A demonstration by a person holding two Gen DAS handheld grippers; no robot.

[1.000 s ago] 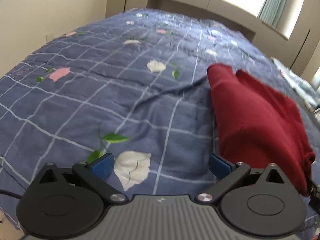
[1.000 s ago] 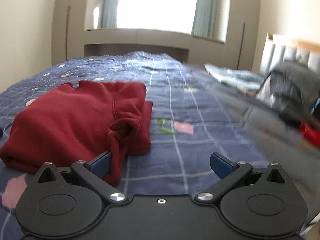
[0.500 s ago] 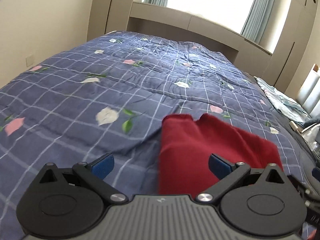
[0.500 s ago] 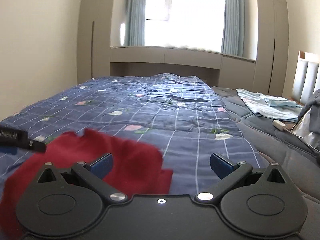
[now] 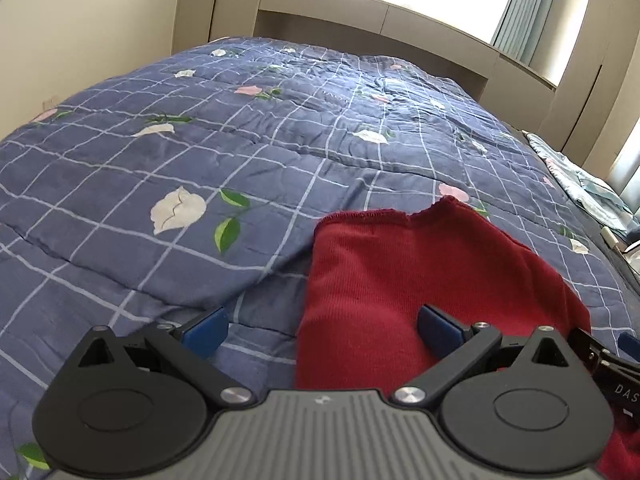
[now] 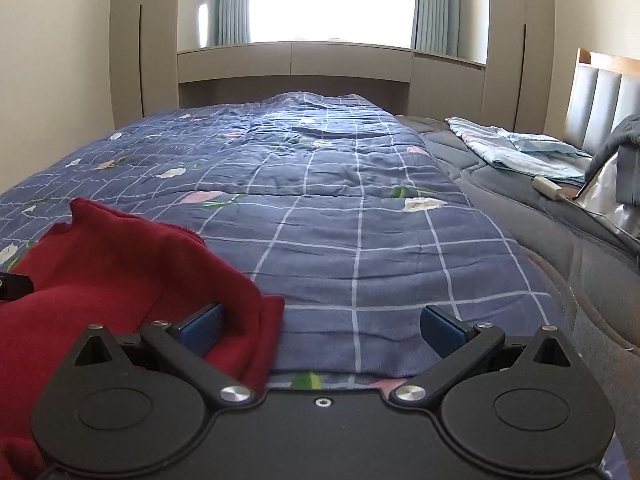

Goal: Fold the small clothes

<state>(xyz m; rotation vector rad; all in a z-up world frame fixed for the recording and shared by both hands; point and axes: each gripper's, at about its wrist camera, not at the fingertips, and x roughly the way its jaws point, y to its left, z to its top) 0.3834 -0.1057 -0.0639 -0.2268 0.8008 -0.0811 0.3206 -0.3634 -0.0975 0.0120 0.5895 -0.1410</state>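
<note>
A folded dark red garment (image 5: pixel 420 272) lies on the blue checked quilt (image 5: pixel 200 168). My left gripper (image 5: pixel 320 330) is open and empty; the garment's left edge lies between its blue fingers. In the right wrist view the garment (image 6: pixel 112 264) is at the lower left, its right edge against the left finger (image 6: pixel 200 326). My right gripper (image 6: pixel 320 328) is open and empty, close over the quilt (image 6: pixel 360 232). Part of the right gripper shows at the left wrist view's right edge (image 5: pixel 616 364).
A light blue cloth (image 6: pixel 516 152) and a small white item (image 6: pixel 546 188) lie on the grey mattress at the right. A padded headboard (image 6: pixel 600 108) stands at the far right. A wall with built-in cabinets and a window stands beyond the bed.
Both grippers have drawn back toward the bed's near edge and levelled out. The red garment now lies low in both views; it stays folded and lying free.
</note>
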